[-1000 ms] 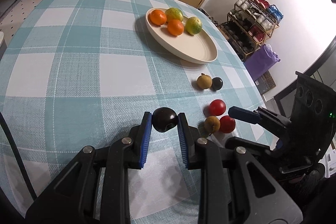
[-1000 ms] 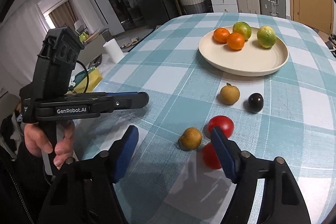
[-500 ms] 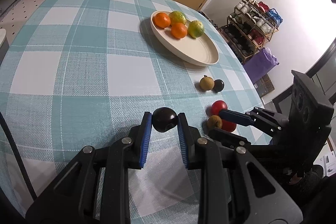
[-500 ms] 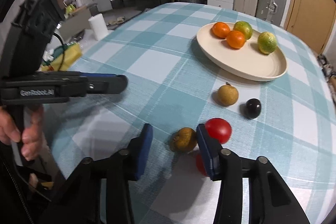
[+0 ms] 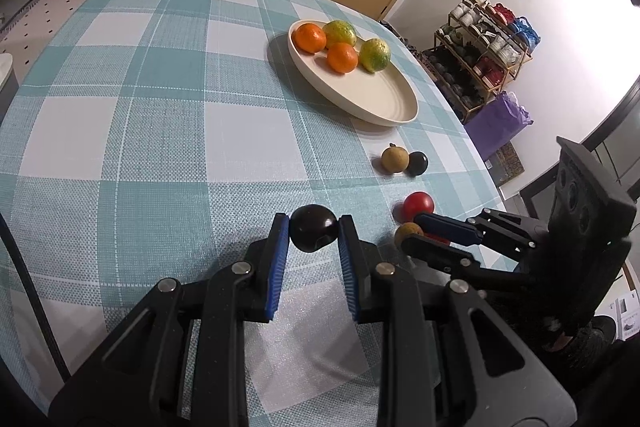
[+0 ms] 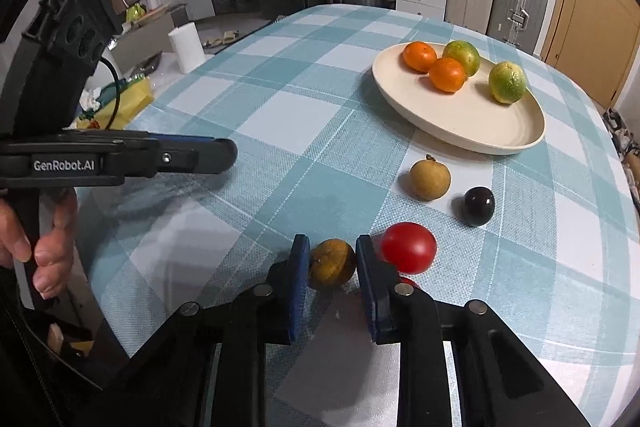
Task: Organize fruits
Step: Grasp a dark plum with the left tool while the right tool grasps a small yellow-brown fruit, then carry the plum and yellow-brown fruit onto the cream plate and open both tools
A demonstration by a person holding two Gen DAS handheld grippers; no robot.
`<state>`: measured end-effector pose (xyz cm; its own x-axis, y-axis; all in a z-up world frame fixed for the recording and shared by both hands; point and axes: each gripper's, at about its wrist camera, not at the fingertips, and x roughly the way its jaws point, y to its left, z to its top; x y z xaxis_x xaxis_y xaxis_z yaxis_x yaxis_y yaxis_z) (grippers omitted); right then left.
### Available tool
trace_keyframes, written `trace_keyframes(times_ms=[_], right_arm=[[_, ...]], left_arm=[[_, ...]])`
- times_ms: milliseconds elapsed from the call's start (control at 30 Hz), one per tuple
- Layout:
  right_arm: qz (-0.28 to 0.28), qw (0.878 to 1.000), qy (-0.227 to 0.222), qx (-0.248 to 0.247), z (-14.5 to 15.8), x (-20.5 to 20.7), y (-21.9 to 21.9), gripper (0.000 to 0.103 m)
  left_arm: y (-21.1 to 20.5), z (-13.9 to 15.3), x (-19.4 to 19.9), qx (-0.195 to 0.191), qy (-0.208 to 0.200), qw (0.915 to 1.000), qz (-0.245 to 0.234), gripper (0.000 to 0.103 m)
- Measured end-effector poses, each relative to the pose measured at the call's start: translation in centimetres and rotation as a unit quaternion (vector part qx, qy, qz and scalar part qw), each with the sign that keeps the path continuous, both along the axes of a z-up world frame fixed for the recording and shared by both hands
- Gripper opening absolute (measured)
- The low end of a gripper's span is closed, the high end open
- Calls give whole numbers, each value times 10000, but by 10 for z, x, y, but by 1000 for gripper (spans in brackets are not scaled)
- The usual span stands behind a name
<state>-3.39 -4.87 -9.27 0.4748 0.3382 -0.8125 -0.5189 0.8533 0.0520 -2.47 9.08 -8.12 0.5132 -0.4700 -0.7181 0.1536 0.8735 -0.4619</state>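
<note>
Both pairs of jaws are closed on fruit. The left gripper (image 5: pixel 313 233) clamps a dark, glossy round fruit (image 5: pixel 313 232) between its blue pads, held just above the checked tablecloth (image 5: pixel 140 131). The right gripper (image 6: pixel 332 263) has just been closing its jaws and now pinches a brownish-yellow round fruit (image 6: pixel 333 263), its pads pressing on either side of it, low over the cloth.

Going left to right in the right wrist view: at the far left a hand (image 6: pixel 48 247) grips the handle of the left gripper, whose fingers reach in level over the table's edge. Behind it, off the table, stand a white paper roll (image 6: pixel 186 47) and some yellow clutter. In the middle sits the pinched brownish fruit, and touching the outside of the right pad is a red tomato (image 6: pixel 408 247); a sliver of a second red fruit (image 6: pixel 408 281) peeks from under that finger. Further back, a tan round fruit (image 6: pixel 430 179) lies near a small dark fruit (image 6: pixel 478 206), slightly apart from it. Beyond them the cream plate (image 6: pixel 460 131) holds two oranges (image 6: pixel 419 56) touching a green citrus (image 6: pixel 462 57), with another green citrus (image 6: pixel 507 82) apart at the right.
</note>
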Motion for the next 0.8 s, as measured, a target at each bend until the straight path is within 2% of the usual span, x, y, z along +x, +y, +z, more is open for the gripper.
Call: trace_keyframes(times_ms=[367, 633, 800], right_arm=[[-104, 9955, -162, 928, 28, 13, -26, 24], [-377, 9875, -306, 1500, 48, 52, -60, 24], [-499, 9829, -341, 1739, 55, 82, -77, 24]], left_arm=[[-15, 21, 26, 35, -213, 9998, 45, 22], [-42, 44, 75, 161, -428, 9989, -64, 22], [-53, 46, 114, 161, -423, 9990, -20, 22]])
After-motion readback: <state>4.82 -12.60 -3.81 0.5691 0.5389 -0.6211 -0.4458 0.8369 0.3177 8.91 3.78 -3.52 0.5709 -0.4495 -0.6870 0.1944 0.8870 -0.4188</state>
